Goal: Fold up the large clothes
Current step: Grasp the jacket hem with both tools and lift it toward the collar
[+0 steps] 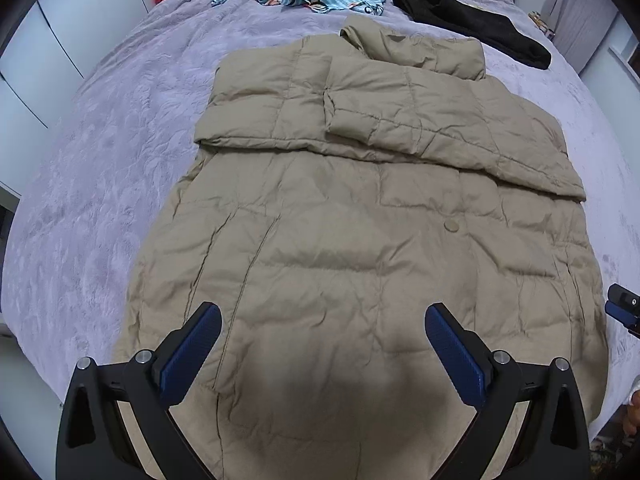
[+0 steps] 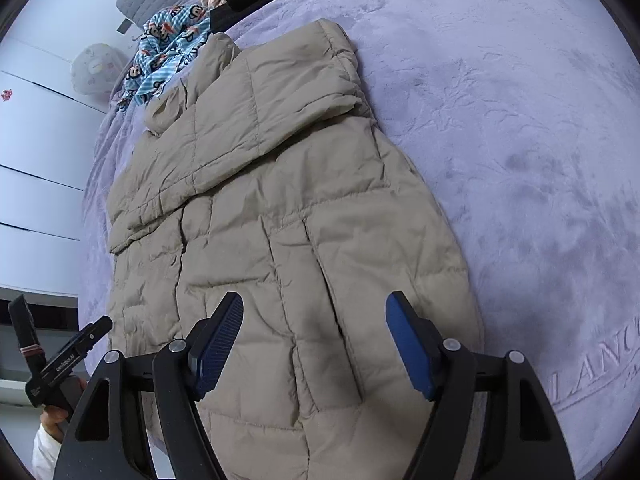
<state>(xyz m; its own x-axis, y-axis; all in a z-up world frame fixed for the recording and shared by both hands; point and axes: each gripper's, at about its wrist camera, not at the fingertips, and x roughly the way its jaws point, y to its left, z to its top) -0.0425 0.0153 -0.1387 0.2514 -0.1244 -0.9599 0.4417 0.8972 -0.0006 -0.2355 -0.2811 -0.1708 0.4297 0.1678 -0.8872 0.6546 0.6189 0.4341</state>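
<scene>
With its sleeves already folded across the chest, the tan puffer coat (image 1: 360, 208) lies flat on the bed (image 1: 100, 168) ahead of both grippers' fingers, left gripper (image 1: 323, 330) and right gripper (image 2: 314, 320) spread apart and empty (nothing between them), so the next move likely calls for pinching the near hem to fold it upward.

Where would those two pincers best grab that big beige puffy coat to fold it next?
Probably the bottom hem of the beige coat, one corner each. The sleeves are already folded across the chest, and the coat lies flat on the purple blanket with its hem nearest the open left gripper and right gripper. Coming in low from the near edge would let the fingers slide under the puffy hem.
</scene>
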